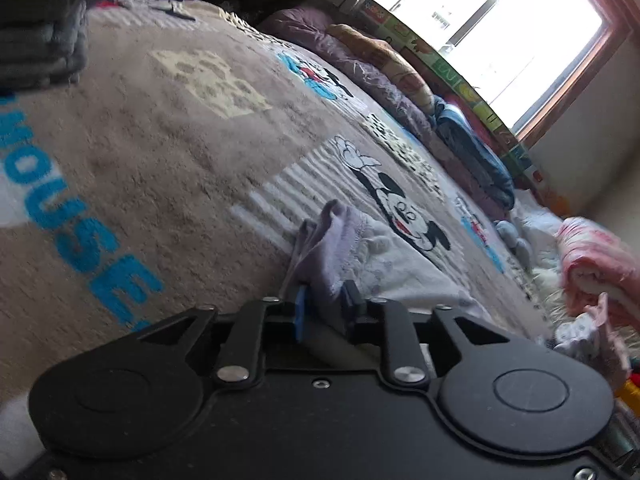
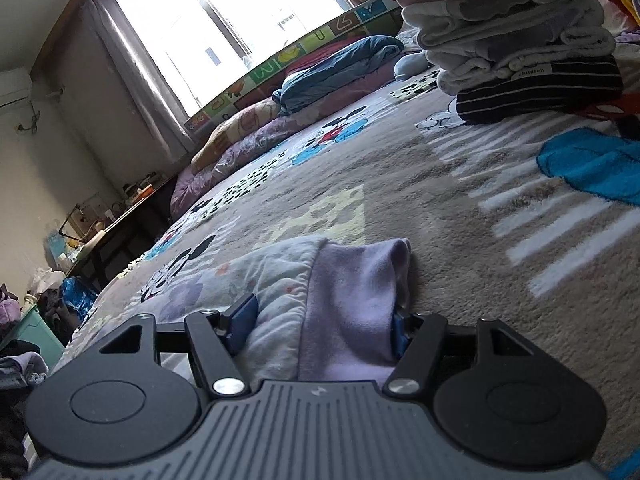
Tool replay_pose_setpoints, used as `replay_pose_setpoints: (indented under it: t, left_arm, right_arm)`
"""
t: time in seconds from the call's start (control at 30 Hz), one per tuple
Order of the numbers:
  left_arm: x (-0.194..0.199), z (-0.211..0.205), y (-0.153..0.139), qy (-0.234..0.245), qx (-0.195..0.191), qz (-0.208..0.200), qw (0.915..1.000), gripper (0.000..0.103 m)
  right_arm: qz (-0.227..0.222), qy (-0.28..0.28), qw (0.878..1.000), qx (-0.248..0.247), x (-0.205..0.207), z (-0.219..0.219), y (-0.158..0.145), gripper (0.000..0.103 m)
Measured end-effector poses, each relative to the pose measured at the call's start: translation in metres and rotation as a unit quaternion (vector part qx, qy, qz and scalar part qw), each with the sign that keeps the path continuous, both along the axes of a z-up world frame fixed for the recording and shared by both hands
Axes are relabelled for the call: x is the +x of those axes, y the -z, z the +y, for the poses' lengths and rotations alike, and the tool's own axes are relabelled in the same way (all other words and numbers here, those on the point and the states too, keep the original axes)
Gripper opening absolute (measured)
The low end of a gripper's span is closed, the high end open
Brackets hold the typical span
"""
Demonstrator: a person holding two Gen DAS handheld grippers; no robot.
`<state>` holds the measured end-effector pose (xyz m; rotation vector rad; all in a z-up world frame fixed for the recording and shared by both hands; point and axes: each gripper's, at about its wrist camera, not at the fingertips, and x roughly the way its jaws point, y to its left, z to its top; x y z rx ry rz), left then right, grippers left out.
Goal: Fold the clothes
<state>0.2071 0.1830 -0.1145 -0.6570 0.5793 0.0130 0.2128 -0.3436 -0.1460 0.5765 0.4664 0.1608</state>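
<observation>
both jaws pinch the lilac-edged garment [image 2: 320,300] — left gripper [image 1: 324,300], right gripper [image 2: 320,328] — on the blanket [image 1: 160,160].

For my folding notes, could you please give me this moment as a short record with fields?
surface: bed blanket with cartoon mouse print
garment: lilac and white printed garment, lying on the blanket
left gripper: lilac edge of the garment between its fingers; whether the pads press on it is unclear
right gripper: shut on a thick bunch of the garment
folded stack: on the blanket, apart from the garment
window: bright, behind the pillows
</observation>
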Motion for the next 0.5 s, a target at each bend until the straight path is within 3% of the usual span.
replay_pose_setpoints:
  t: [0.23,0.37,0.43,0.5]
  left_arm:
    - [0.002,0.016,-0.015,-0.033,0.025,-0.014,0.999,0.025]
    - [0.017,0.01,-0.025,0.009,0.028,-0.036,0.9989,0.032]
    - [0.028,0.003,-0.028,0.04,0.031,-0.041,0.9979,0.048]
    - [0.038,-0.004,-0.031,0.063,0.036,-0.044,0.9964,0.05]
  right_arm:
    - [-0.005,0.001,1.0,0.006,-0.002,-0.002,0.0,0.065]
    - [-0.018,0.008,1.0,0.017,-0.012,-0.005,-0.003,0.067]
    - [-0.031,0.016,0.999,0.029,-0.019,-0.01,-0.005,0.068]
    - [-0.04,0.025,0.998,0.04,-0.025,-0.017,-0.009,0.069]
